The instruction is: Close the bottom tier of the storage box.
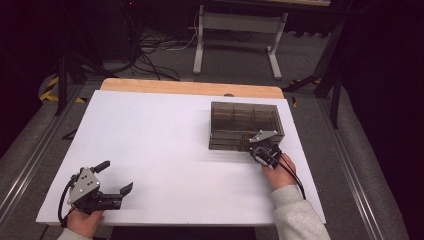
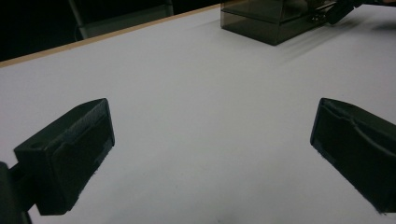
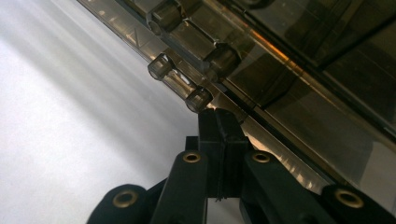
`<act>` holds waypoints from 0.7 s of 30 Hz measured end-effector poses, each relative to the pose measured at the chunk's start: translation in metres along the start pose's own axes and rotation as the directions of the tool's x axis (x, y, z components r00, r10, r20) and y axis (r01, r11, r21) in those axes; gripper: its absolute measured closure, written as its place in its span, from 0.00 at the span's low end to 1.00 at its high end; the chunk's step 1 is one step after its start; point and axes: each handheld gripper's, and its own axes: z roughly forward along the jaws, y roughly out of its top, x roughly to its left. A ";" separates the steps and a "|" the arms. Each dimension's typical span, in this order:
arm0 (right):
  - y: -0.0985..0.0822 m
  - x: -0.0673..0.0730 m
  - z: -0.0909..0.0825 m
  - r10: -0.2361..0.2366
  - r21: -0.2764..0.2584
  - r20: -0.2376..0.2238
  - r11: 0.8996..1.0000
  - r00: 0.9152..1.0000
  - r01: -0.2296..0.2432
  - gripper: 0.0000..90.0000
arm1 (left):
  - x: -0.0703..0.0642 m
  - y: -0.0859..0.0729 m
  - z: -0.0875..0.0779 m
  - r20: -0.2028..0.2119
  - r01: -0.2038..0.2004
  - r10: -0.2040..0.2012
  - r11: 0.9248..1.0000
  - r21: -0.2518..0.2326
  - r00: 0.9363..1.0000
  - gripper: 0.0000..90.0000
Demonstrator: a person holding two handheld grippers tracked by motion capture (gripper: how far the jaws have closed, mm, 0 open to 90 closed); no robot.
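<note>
Looks like a lab or a recording setup, not anyone's home. The white table (image 1: 165, 150) sits on a wooden top in a dark room with black curtains all round. Loose cables (image 1: 155, 47) are tangled on the grey floor behind it, there's yellow-black hazard tape (image 1: 49, 89) by a stand, and a white desk frame (image 1: 240, 35) at the back.

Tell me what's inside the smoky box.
The box is see-through: dividers split it into compartments, and no contents can be made out. The right gripper covers its near right corner, so that part stays unseen.
</note>
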 end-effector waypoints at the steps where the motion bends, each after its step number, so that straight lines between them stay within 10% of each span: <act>1: 0.000 0.000 0.000 0.002 -0.002 0.003 1.000 1.000 -0.002 1.00 | 0.000 0.000 0.000 0.000 0.000 0.000 1.000 0.000 1.000 0.01; 21: 0.000 -0.001 -0.003 0.010 -0.011 0.004 1.000 1.000 -0.010 0.99 | 0.001 0.000 0.000 0.004 -0.003 0.003 1.000 0.004 1.000 0.01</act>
